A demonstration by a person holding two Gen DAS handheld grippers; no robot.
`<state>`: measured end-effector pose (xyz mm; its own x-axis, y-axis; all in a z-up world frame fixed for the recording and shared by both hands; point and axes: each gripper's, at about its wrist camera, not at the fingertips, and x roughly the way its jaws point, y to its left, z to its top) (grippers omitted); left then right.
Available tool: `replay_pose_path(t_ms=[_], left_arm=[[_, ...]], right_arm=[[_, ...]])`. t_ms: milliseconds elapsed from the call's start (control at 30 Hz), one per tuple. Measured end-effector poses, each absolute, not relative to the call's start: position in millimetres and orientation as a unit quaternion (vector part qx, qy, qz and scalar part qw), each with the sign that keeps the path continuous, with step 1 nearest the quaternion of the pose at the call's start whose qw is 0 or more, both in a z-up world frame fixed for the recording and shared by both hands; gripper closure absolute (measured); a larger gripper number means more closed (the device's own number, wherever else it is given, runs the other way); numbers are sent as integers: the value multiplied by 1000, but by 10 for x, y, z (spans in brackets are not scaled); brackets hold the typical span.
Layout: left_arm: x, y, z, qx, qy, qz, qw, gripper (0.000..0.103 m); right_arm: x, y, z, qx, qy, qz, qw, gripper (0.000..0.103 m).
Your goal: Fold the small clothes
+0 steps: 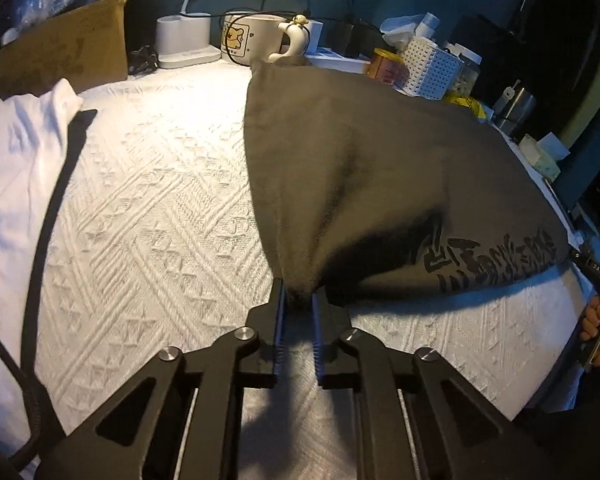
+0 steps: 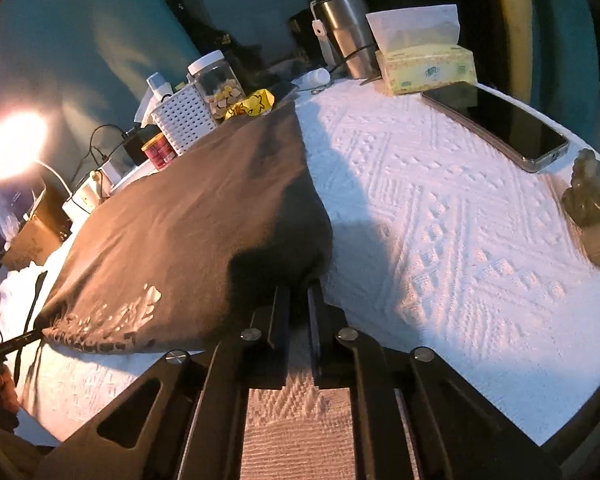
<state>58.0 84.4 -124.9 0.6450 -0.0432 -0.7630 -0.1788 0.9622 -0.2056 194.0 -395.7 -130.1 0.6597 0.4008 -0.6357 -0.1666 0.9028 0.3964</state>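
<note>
Grey shirt (image 1: 380, 168) hangs pinched in both my tongs, left (image 1: 299, 300) and right (image 2: 299, 300), each closed on a near corner. I judge that keeps it taut above the surface (image 1: 160, 200) for folding.

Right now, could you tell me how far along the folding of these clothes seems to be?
Early stage. The left gripper and right gripper are each shut on a near corner of the dark shirt, lifting that edge off the white cloth. No finished fold is visible. The white garment lies unfolded.

Dark grey printed shirt (image 1: 380, 168) lifted off the white cloth, near corners pinched
</note>
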Motion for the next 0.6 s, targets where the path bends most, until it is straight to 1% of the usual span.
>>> replay_pose_path(t_ms=[133,400,600], left_arm=[[511,757,-1168,-125,411,43,902,95],[275,560,-1009,-103,404,26,909,95],[79,413,-1047,-96,423,8,901,95]], right_arm=[[1881,-3947,-1218,100,375,135,912,96],[1692,-4022,-1027,30,357,122,926,96],[1517,-4128,-941,9,353,112,929,96]])
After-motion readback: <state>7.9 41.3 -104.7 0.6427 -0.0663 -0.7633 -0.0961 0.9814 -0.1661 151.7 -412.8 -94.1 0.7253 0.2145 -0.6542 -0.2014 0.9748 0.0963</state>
